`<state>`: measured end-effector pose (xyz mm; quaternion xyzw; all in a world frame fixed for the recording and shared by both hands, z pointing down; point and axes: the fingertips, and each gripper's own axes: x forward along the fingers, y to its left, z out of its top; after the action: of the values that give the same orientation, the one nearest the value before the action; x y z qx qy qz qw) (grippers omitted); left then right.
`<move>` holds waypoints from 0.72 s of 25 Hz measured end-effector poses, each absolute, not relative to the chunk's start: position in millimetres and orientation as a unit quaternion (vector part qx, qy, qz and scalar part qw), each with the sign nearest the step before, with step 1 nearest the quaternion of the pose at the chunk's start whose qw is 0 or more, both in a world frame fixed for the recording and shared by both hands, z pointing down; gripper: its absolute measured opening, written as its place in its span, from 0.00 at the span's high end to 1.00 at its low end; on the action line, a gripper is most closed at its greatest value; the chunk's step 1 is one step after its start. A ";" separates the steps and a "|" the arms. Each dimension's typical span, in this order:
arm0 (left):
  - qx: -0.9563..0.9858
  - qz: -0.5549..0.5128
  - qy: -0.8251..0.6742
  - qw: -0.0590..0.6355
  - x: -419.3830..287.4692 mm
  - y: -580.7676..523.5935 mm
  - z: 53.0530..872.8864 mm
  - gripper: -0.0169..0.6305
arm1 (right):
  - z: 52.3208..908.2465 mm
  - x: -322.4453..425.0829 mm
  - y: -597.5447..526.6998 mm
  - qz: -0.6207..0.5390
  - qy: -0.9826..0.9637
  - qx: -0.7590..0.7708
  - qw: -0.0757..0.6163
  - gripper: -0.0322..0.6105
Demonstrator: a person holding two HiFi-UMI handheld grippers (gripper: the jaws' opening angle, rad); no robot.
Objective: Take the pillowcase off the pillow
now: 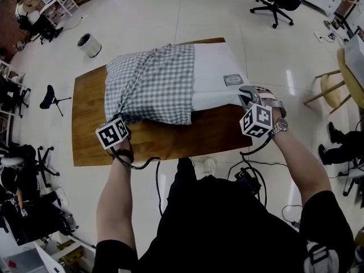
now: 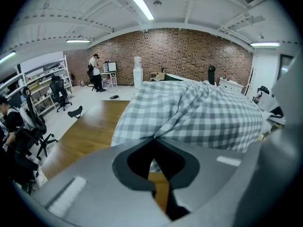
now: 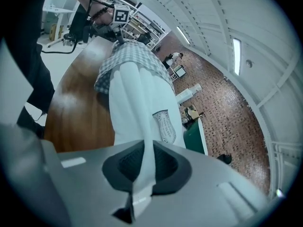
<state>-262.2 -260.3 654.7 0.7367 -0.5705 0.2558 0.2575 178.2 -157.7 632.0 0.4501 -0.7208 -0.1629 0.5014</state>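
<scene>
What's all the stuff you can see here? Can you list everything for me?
table: one, brown wood, middle of the white floor
pillow: one, white, lying on the table, right part bare
pillowcase: one, grey-and-white checked, over the pillow's left part
label: one, pale with dark print, on the pillow's bare part
office chairs: several, black, round the room's edges
stool: one, black, floor left of the table
round bin: one, white, floor beyond the table's left corner
wooden chair: one, light wood, right of the table
watch: one, silver, right wrist
left gripper: one, grey, shut on the pillowcase's near corner
right gripper: one, grey, shut on the pillow's near edge
</scene>
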 end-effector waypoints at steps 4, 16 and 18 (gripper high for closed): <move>0.743 0.270 -0.558 0.252 -256.4 -250.4 658.6 0.96 | 629.2 166.6 -151.5 -0.159 -0.730 0.446 0.493 0.88; 0.773 0.279 -0.543 0.174 -223.0 -234.6 612.0 0.78 | 608.6 145.1 -116.1 -0.112 -0.786 0.396 0.462 0.60; 0.776 0.277 -0.542 0.169 -218.1 -228.2 607.6 0.78 | 604.3 141.2 -106.2 -0.115 -0.791 0.394 0.453 0.60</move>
<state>-218.1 -228.2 607.6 0.7755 -0.5419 0.2765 0.1688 141.2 -106.2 604.3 0.3938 -0.7912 -0.1154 0.4534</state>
